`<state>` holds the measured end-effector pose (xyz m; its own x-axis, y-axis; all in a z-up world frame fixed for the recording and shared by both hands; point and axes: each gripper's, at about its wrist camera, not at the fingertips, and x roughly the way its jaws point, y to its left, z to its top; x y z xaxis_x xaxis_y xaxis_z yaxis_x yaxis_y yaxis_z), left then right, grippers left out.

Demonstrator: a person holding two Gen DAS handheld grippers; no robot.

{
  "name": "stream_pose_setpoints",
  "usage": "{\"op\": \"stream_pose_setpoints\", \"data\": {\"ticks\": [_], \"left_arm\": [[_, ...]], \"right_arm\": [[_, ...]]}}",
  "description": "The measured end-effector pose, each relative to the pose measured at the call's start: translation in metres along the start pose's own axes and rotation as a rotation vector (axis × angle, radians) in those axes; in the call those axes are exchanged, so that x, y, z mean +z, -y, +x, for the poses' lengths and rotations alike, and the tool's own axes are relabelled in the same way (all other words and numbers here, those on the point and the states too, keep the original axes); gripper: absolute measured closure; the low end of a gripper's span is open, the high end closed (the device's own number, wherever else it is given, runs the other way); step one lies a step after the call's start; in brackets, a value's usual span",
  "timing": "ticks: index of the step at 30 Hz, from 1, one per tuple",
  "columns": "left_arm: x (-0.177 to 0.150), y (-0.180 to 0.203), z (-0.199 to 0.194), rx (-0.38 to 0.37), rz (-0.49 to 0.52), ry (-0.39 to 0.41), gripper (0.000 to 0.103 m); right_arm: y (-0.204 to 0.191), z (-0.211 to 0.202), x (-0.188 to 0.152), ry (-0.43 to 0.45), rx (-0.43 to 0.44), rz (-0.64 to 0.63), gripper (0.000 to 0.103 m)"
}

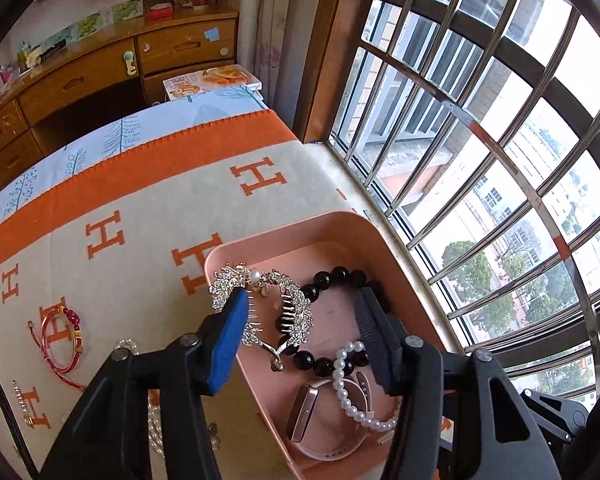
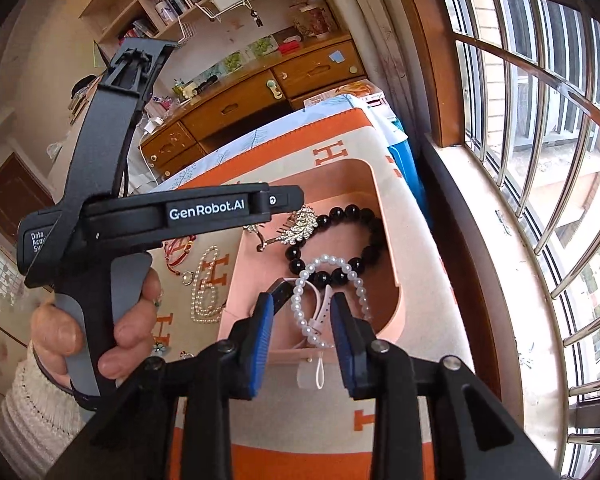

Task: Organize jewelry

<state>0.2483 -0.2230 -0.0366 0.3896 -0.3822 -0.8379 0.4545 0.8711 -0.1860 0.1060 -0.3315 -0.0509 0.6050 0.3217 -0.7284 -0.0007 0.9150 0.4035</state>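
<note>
A pink tray (image 1: 236,248) (image 2: 388,184) lies on the orange-and-cream blanket. In it are a rhinestone hair comb (image 1: 300,312) (image 2: 300,226), a black bead bracelet (image 1: 340,276) (image 2: 356,214), a white pearl bracelet (image 1: 346,392) (image 2: 304,312) and a pink smartwatch (image 1: 304,412). My left gripper (image 1: 300,320) is open above the tray, with the comb lying between its fingers. My right gripper (image 2: 302,316) is open at the tray's near edge, its fingers on either side of the pearl bracelet.
On the blanket left of the tray lie a red cord bracelet (image 1: 60,332) (image 2: 176,256) and pearl necklaces (image 2: 208,292) (image 1: 154,428). A barred window (image 1: 480,140) runs along the right. A wooden desk (image 1: 100,76) stands beyond the bed.
</note>
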Motion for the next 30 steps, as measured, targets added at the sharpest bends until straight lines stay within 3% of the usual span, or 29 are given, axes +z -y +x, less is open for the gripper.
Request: {"op": "stream_pose_setpoints", "data": {"ticks": [7,12,21,30], "left_arm": [[-0.005,-0.014,-0.029,-0.003,-0.036,0.054,0.046],[-0.003,-0.043,-0.038,0.125,-0.08,0.096,0.046],[-0.006,-0.081,-0.013,0.327,-0.125,0.069,0.046],[-0.012,-0.085,0.017,0.326,-0.137,0.003,0.046]], "right_arm": [[-0.011,-0.006,-0.004,0.009,0.019,-0.015,0.073],[-0.018,-0.011,-0.006,0.032,0.02,-0.027,0.073],[-0.02,-0.011,-0.008,0.031,0.018,-0.027,0.073],[-0.016,-0.011,-0.01,0.031,0.022,-0.021,0.073]]}}
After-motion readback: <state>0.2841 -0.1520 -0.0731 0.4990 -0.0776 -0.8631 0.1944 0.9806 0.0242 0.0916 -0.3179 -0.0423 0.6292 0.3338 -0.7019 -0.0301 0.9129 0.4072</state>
